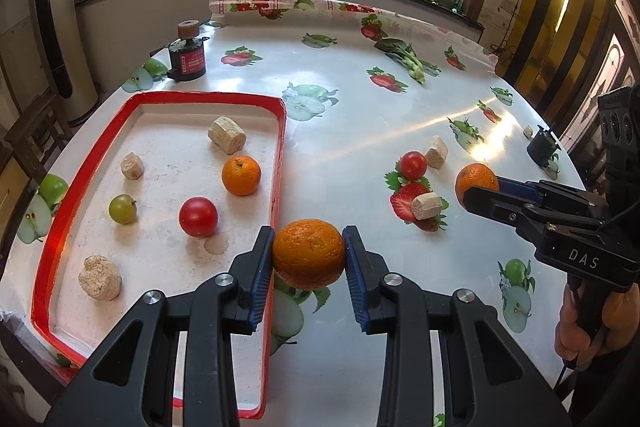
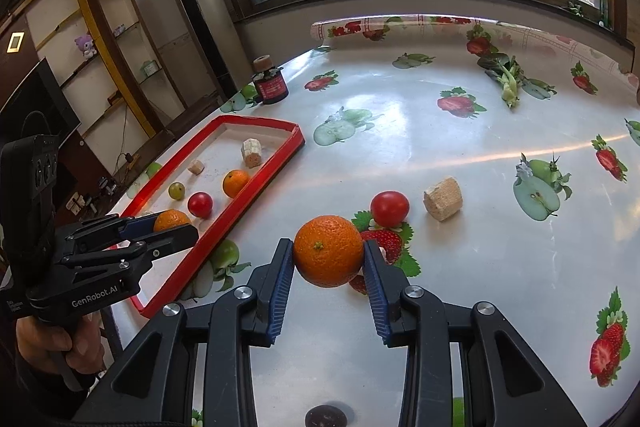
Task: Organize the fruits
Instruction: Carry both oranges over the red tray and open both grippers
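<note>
While both grippers clamp oranges, the left gripper (image 1: 308,254) hangs at the red tray's (image 1: 280,163) near-right rim, nearer than the right gripper (image 2: 328,251).

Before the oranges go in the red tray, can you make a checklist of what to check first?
1. Left gripper shut on its orange: ok, pads press both sides.
2. Right gripper shut on its orange: ok.
3. Both oranges lifted off the table: cannot tell.
4. Free space in the red tray: ok, bare floor between the tomato and the tray's near end.
5. Left orange over the tray: not ok, it hangs at the tray's right rim.
6. Fruit left on the table: not ok, one tomato remains.
</note>
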`<state>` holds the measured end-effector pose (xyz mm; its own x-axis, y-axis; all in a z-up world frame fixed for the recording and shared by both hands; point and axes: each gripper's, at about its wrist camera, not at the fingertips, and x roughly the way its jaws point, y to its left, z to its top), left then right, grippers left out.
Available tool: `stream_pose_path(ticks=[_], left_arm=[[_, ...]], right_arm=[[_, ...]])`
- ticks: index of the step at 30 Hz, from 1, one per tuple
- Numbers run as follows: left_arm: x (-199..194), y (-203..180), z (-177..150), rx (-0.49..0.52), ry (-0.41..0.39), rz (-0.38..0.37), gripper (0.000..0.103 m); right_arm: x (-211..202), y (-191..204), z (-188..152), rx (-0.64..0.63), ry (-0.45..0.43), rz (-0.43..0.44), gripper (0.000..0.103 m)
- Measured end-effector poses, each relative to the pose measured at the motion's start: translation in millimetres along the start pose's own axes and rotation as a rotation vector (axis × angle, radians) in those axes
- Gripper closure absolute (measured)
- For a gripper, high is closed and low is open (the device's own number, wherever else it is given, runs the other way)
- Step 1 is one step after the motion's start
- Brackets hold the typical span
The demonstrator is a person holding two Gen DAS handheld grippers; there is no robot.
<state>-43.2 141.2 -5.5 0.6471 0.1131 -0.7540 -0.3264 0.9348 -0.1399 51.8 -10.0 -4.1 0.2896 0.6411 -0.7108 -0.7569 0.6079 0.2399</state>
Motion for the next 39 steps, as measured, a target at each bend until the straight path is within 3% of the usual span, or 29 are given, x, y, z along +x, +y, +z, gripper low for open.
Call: stream_pose_path(ticks=[39], left_arm=[[-41, 95, -37, -0.173, -0.037, 0.109, 0.071]], right_arm=[[41, 101, 22, -0.173, 0.042, 0.131, 0.068]])
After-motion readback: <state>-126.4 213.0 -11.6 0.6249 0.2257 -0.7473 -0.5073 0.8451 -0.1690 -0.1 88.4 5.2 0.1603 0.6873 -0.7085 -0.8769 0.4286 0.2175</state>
